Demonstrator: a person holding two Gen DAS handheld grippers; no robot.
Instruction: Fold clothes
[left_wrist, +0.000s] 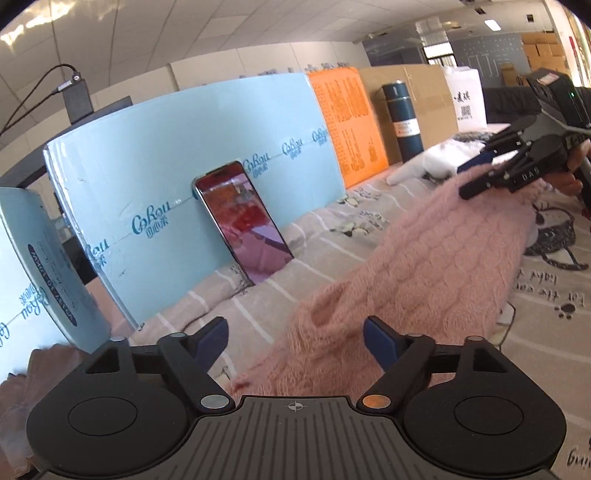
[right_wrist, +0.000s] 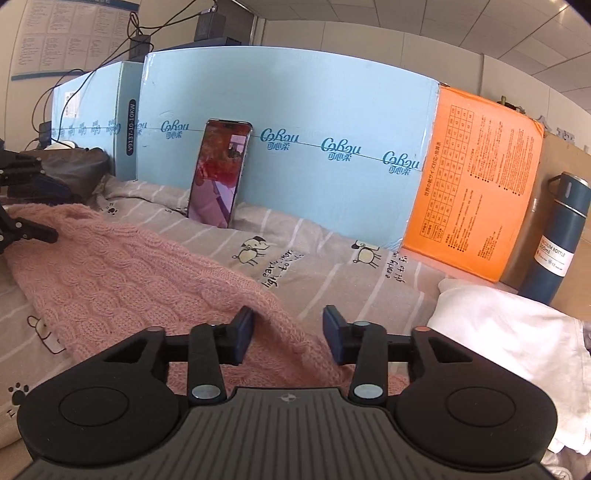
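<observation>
A pink cable-knit sweater (left_wrist: 436, 266) lies stretched across a beige striped bedsheet (left_wrist: 332, 236) with cartoon prints. My left gripper (left_wrist: 295, 338) is open, its blue pads on either side of one end of the sweater. My right gripper (right_wrist: 288, 336) is open over the other end of the sweater (right_wrist: 122, 273), the knit edge lying between its pads. In the left wrist view the right gripper (left_wrist: 476, 177) shows at the far end, over the sweater. The left gripper's fingers (right_wrist: 26, 229) show at the left edge of the right wrist view.
A phone (right_wrist: 219, 173) leans on light blue cartons (right_wrist: 314, 110) at the back. An orange carton (right_wrist: 472, 177) and a dark blue vacuum bottle (right_wrist: 557, 236) stand to the right. A white garment (right_wrist: 517, 339) lies right of the sweater. Dark clothes (right_wrist: 70, 162) lie at the left.
</observation>
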